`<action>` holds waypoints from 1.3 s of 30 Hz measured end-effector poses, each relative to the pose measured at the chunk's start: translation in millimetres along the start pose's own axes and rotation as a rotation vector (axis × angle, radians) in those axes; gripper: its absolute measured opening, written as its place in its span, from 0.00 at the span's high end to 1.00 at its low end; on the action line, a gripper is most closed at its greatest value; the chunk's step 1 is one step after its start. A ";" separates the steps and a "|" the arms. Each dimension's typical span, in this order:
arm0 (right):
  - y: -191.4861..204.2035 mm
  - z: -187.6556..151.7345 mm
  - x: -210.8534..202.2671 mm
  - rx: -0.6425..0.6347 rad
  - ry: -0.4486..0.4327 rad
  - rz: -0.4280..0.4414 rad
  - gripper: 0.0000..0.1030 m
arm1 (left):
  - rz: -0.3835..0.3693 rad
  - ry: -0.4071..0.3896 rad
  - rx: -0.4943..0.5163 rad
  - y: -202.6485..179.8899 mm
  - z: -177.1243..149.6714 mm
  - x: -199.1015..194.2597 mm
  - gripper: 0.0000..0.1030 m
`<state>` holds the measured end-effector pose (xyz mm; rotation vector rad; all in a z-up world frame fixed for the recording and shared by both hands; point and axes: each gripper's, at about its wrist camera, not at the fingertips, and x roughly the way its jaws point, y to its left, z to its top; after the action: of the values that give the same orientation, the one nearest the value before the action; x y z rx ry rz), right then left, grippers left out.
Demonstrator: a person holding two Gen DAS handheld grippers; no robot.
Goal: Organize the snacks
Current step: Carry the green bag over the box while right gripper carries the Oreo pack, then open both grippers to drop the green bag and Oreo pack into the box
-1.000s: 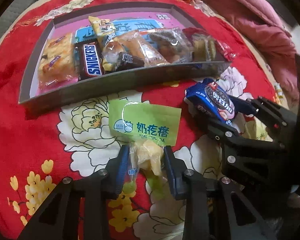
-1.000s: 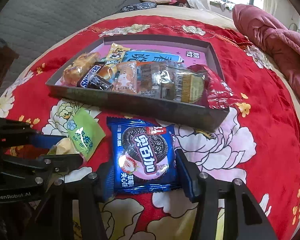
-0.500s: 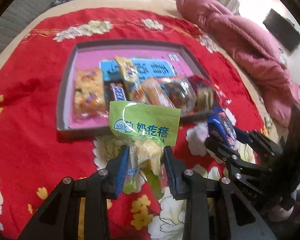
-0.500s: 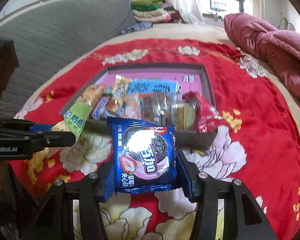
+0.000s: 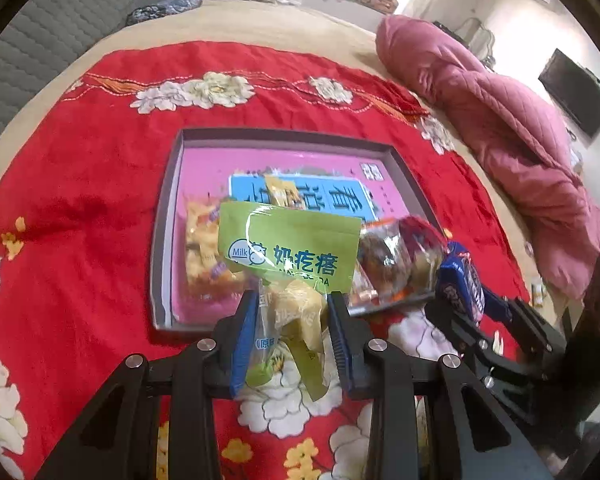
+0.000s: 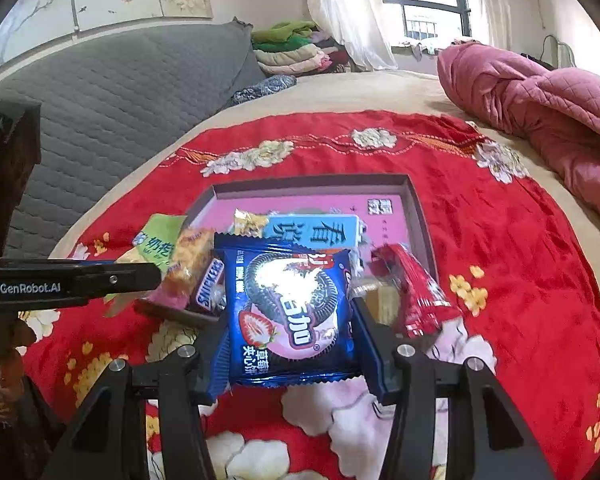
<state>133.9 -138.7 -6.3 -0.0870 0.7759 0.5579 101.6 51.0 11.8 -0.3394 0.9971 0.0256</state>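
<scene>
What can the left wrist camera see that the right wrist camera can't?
Only the left view shows a dark screen on the far wall and the front of the green packet in the left gripper. Only the right view shows a Snickers bar, the window and the front of the blue cookie pack in the right gripper. Both show the tray, red cloth and pink quilt.

Green milk-curd packet (image 5: 290,248): clear lower half with yellowish pieces, upright, pinched between left tongs (image 5: 292,334), above tray's near edge. Blue strawberry sandwich-cookie packet (image 6: 290,312): flat-faced, glare on front, clamped by right tongs (image 6: 290,346). Shallow grey tray (image 5: 162,240), pink-lined, on red floral bedspread, holds several wrapped snacks along near side.
</scene>
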 end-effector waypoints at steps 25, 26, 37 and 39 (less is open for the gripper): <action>0.1 17.9 53.2 0.048 0.016 -0.021 0.48 | 0.062 0.024 -0.015 11.8 25.8 42.2 0.65; 0.9 18.0 55.2 0.044 0.021 -0.025 0.48 | 0.063 0.027 -0.018 12.5 26.1 43.6 0.65; 4.3 19.4 55.6 0.038 0.009 -0.032 0.44 | 0.079 0.028 -0.029 16.2 27.6 46.2 0.62; 4.4 19.8 55.6 0.037 0.010 -0.034 0.44 | 0.076 0.031 -0.032 16.5 27.3 45.1 0.61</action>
<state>176.5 -104.8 -29.6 -0.0684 0.7932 0.5109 145.7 68.6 -16.4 -0.3316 1.0410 0.1056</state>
